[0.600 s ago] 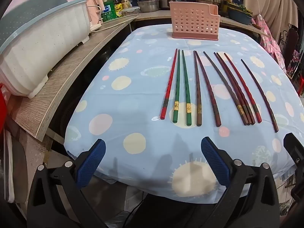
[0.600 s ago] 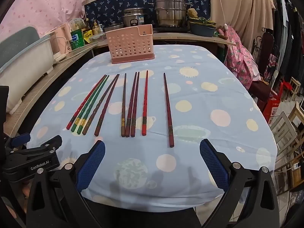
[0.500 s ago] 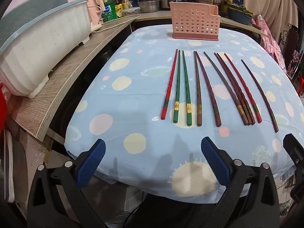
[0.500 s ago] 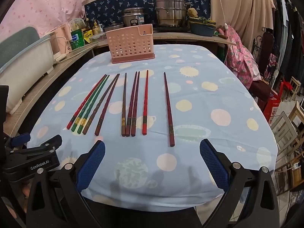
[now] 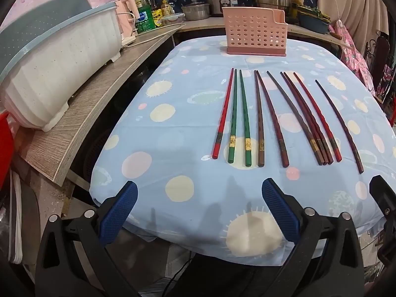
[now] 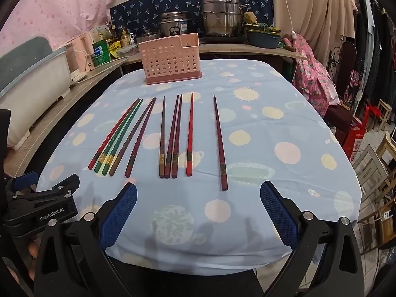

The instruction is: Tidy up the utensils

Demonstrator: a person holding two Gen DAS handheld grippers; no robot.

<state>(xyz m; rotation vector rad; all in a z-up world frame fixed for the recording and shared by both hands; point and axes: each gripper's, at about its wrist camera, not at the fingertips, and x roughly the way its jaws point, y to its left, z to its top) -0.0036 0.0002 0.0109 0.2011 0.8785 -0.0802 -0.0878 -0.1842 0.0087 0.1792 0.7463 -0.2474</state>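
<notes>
Several chopsticks lie side by side on the blue dotted tablecloth [image 5: 158, 133]: a red one [image 5: 223, 113] at the left, two green ones [image 5: 238, 116], then brown and dark red ones [image 5: 297, 116], and a lone dark one [image 6: 219, 141] at the right. A pink perforated utensil holder [image 5: 255, 34] stands upright at the table's far end; it also shows in the right wrist view [image 6: 170, 61]. My left gripper [image 5: 199, 210] is open and empty over the near table edge. My right gripper [image 6: 198, 210] is open and empty, short of the chopstick ends.
A white and blue dish rack [image 5: 57, 74] sits on a wooden counter [image 5: 81, 113] left of the table. Pots [image 6: 220, 17], bottles and a pink kettle line the back counter. Chairs and a red stool [image 6: 358, 133] stand to the right.
</notes>
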